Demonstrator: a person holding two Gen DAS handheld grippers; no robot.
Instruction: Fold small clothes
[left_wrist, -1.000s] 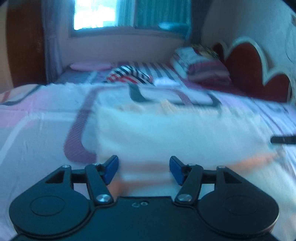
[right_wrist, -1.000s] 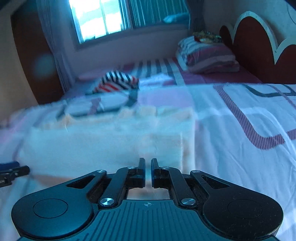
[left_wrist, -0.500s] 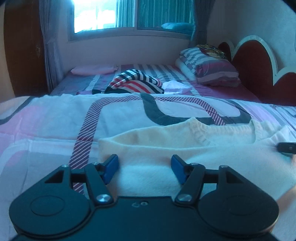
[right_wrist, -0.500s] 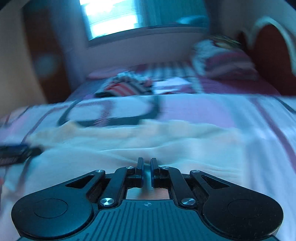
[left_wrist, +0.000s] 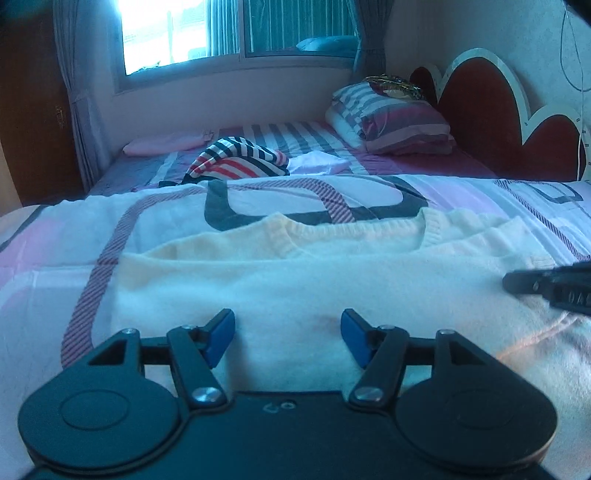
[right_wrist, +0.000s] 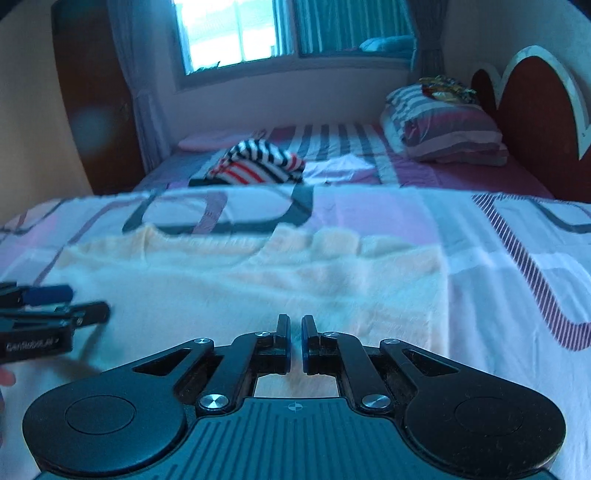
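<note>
**Cream knitted sweater laid flat on bed**

Cream knitted sweater (left_wrist: 332, 280) lies spread on the patterned bedsheet (left_wrist: 74, 236), neckline toward the window. Left gripper (left_wrist: 287, 334): jaws released, blue pads apart above the sweater's near hem, nothing between them. Right gripper (right_wrist: 294, 341): jaws clenched almost together over the near hem; whether cloth is pinched cannot be told. Beyond, a striped garment (left_wrist: 236, 162) lies heaped mid-bed; striped pillows (left_wrist: 399, 122) rest against the red headboard (left_wrist: 476, 110).

Bright window (left_wrist: 184, 33) on the far wall, curtains (left_wrist: 72, 92) at its left, red scalloped headboard (left_wrist: 476, 110) far right (white-edged), patterned bed (left_wrist: 55, 236), striped pillows (left_wrist: 399, 122)
</note>
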